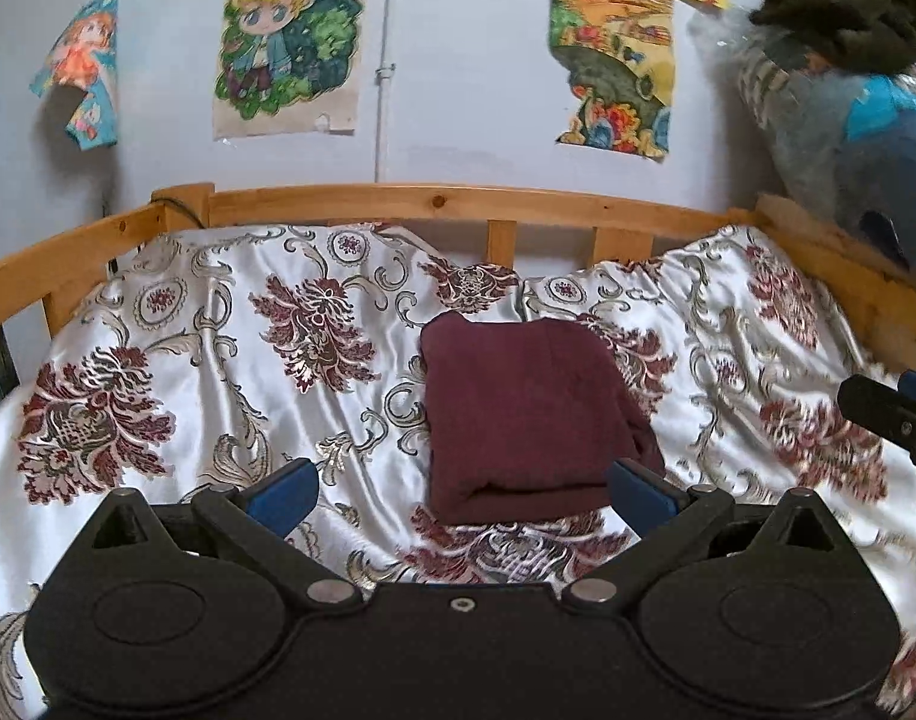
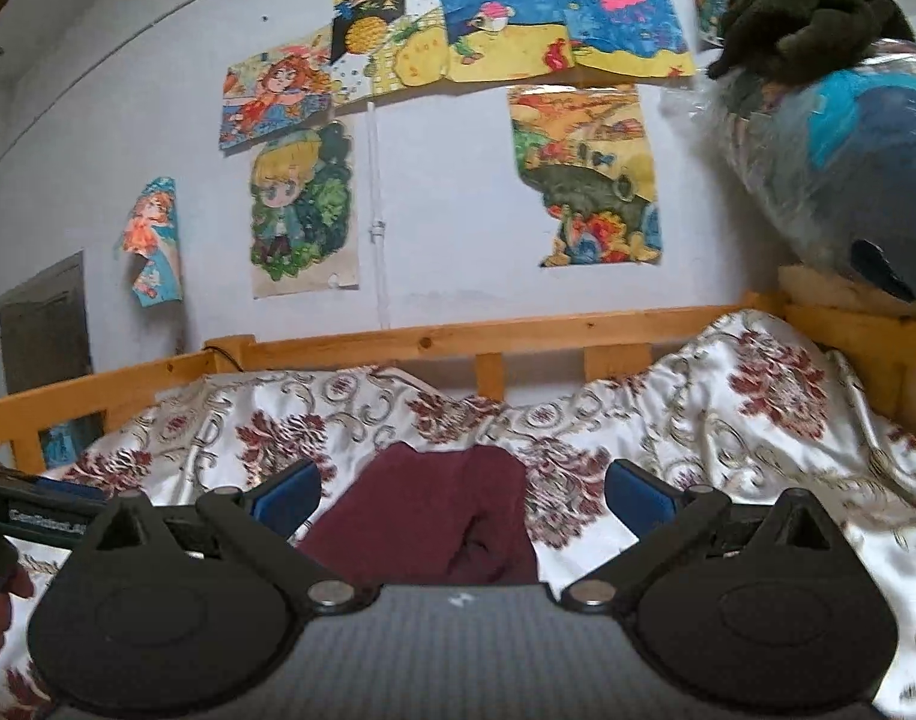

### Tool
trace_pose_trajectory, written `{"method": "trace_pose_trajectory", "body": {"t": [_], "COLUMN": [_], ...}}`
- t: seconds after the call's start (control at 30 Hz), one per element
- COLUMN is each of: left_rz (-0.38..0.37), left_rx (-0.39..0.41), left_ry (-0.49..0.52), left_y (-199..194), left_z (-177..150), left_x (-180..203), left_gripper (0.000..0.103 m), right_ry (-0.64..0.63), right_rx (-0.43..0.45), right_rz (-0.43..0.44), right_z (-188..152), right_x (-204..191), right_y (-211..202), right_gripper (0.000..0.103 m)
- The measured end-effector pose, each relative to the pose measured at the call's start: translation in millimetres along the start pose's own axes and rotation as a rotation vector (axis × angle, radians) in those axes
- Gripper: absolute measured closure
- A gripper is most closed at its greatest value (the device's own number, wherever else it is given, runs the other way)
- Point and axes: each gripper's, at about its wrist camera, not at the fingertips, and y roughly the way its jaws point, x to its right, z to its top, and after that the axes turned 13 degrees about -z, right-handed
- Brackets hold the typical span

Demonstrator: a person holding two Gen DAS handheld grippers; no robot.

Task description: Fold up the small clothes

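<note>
A maroon garment point(image 1: 527, 414) lies folded into a compact rectangle on the floral bedspread point(image 1: 218, 372). My left gripper point(image 1: 461, 495) is open and empty, its blue fingers wide apart just in front of the garment's near edge. My right gripper point(image 2: 464, 495) is also open and empty, low over the bed, with the maroon garment point(image 2: 434, 516) between and just beyond its blue fingers. The right gripper's tip point(image 1: 896, 414) shows at the right edge of the left wrist view; the left gripper point(image 2: 38, 510) shows at the left edge of the right wrist view.
A wooden bed rail point(image 1: 458, 204) runs along the far side and both ends. A large blue plush point(image 1: 866, 138) with a dark green cloth point(image 1: 848, 6) on top sits at the right end. Drawings point(image 1: 290, 42) hang on the wall.
</note>
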Motion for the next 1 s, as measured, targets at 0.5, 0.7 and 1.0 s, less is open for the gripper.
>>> {"method": "trace_pose_trajectory", "body": {"t": [0.5, 0.7, 1.0], "left_rz": [0.018, 0.024, 0.032], "left_rx": [-0.084, -0.081, -0.069], "left_ry": [-0.033, -0.029, -0.032], "left_y": [12.0, 10.3, 7.7], "left_z": [-15.8, -16.2, -14.6], "left_x": [-2.4, -1.0, -1.5], "left_gripper": [0.001, 0.001, 0.001], "right_ry": [-0.003, 0.014, 0.016], "right_rx": [-0.147, -0.15, -0.149], "right_rz": [0.021, 0.009, 0.007], "right_z": [-32.6, -32.1, -31.7], "right_x": [-4.6, -0.5, -0.5], "right_y": [23.2, 23.0, 22.5], "right_gripper": [0.0, 0.0, 0.0]}}
